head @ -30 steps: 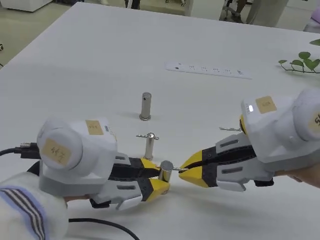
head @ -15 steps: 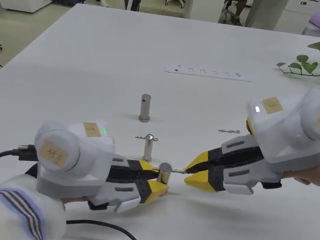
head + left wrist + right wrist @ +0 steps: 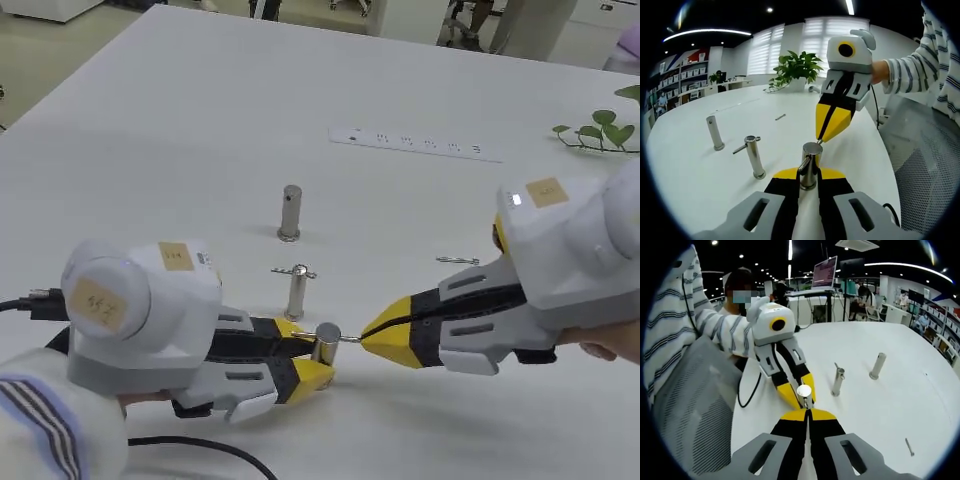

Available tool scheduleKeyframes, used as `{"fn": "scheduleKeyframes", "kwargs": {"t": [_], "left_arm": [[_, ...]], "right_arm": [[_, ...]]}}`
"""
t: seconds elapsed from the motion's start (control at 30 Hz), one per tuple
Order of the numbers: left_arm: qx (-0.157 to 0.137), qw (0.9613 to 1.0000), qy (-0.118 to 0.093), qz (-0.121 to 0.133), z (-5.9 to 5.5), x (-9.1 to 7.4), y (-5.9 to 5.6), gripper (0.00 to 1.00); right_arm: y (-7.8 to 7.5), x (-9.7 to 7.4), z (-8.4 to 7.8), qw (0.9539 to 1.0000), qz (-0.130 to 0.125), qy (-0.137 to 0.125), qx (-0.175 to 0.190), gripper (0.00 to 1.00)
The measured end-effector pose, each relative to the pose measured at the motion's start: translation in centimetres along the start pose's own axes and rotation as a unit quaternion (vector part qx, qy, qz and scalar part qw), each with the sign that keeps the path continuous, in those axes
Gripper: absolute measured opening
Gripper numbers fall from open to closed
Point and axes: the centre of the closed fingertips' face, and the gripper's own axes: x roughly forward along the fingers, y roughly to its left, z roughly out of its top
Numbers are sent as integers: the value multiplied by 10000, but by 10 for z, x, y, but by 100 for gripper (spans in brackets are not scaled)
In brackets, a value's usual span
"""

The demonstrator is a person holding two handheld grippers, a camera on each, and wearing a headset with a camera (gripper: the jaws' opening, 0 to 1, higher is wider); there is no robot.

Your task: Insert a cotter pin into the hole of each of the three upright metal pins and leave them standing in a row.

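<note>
Three upright metal pins stand in a row. My left gripper [image 3: 318, 355] [image 3: 809, 176] is shut on the nearest pin [image 3: 326, 342] [image 3: 810, 164] [image 3: 804, 392] low on its shaft. From the right, my right gripper [image 3: 366, 338] [image 3: 808, 412] is shut on a thin cotter pin [image 3: 349, 338], whose free end meets the top of that pin. The middle pin [image 3: 297, 291] [image 3: 754, 156] [image 3: 838, 381] has a cotter pin through its head. Nothing sits in the far pin [image 3: 290, 212] [image 3: 715, 132] [image 3: 877, 365]. A loose cotter pin [image 3: 457, 261] [image 3: 780, 117] [image 3: 909, 446] lies flat on the table.
A white power strip [image 3: 415, 142] lies far back on the white table [image 3: 150, 150]. A green plant [image 3: 605, 128] [image 3: 797, 67] stands at the back right. A black cable [image 3: 200, 448] runs along the near edge by my left hand. A person in a striped sleeve [image 3: 715, 325] holds the grippers.
The right gripper's jaws have closed from a slight gap. Its tips have moved left, closer to the nearest pin. The left gripper keeps its hold.
</note>
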Motion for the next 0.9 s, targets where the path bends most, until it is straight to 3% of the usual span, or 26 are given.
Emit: {"fn": "scheduleKeyframes", "kwargs": {"t": [0.47,0.67,0.9], "left_arm": [[-181,9998,-119,-27,0,0,0,12],[-225,9996,-153,-49,0,-5,-1,13],[-244,9996,-149,-41,-4,-17,-4,33]], "right_arm": [[0,5,2,9999,-26,1,-109,3],[-5,6,3,9998,-113,-28,-155,11],[-4,12,8,9998,-44,-128,-139,19]]}}
